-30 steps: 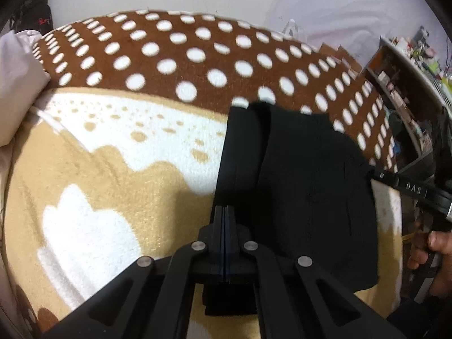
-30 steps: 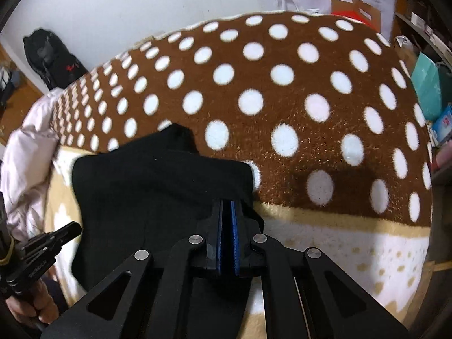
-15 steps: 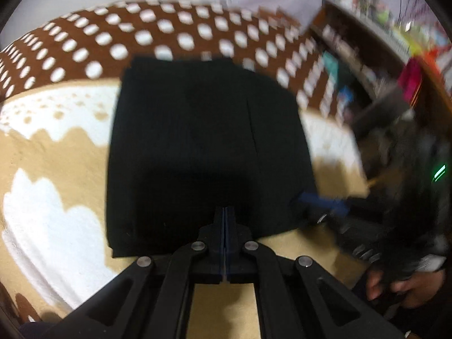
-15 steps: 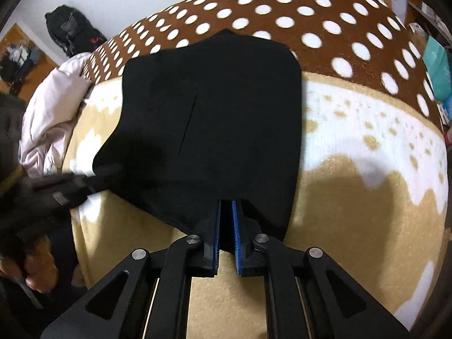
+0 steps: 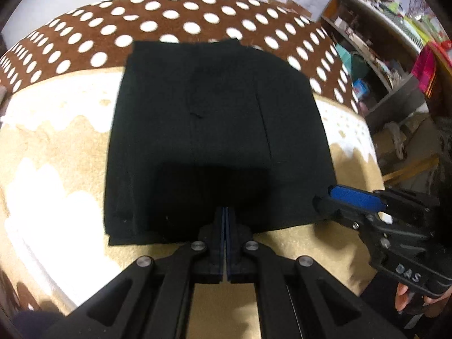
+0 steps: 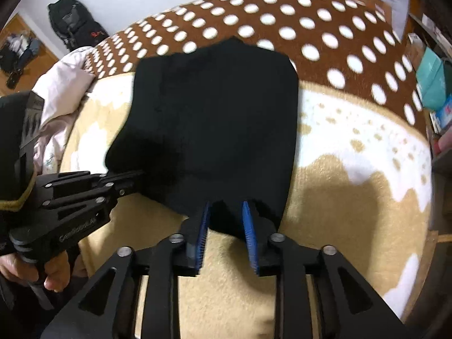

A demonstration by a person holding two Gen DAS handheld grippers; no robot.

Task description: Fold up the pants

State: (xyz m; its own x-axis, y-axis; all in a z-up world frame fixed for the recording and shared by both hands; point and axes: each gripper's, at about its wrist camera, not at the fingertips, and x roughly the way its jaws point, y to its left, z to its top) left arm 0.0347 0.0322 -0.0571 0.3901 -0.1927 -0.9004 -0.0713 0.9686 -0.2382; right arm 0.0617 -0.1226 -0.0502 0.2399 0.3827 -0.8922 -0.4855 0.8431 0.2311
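Black pants [image 5: 214, 118] lie folded into a flat rectangle on a brown, white and tan blanket [image 5: 56, 169]. My left gripper [image 5: 225, 212] is shut, its tips pinching the pants' near edge. In the right wrist view the pants [image 6: 214, 113] fill the middle, and the left gripper [image 6: 139, 173] reaches their near left corner. My right gripper [image 6: 226, 212] has its jaws opening; the pants' near edge lies between the blue pads [image 6: 248, 226] without being pressed. The left wrist view shows the right gripper [image 5: 323, 197] at the near right corner.
Pale pink bedding [image 6: 62, 90] is bunched at the blanket's left edge, with a black backpack [image 6: 73, 22] behind it. Cluttered shelves [image 5: 381, 42] and a teal bag [image 6: 429, 82] stand past the right edge. A hand [image 5: 404, 302] holds each gripper handle.
The pants' held end was drawn toward the near side and laid over, so they are now a flat rectangle. The right jaws, shut before, have parted. The left jaws stay shut.
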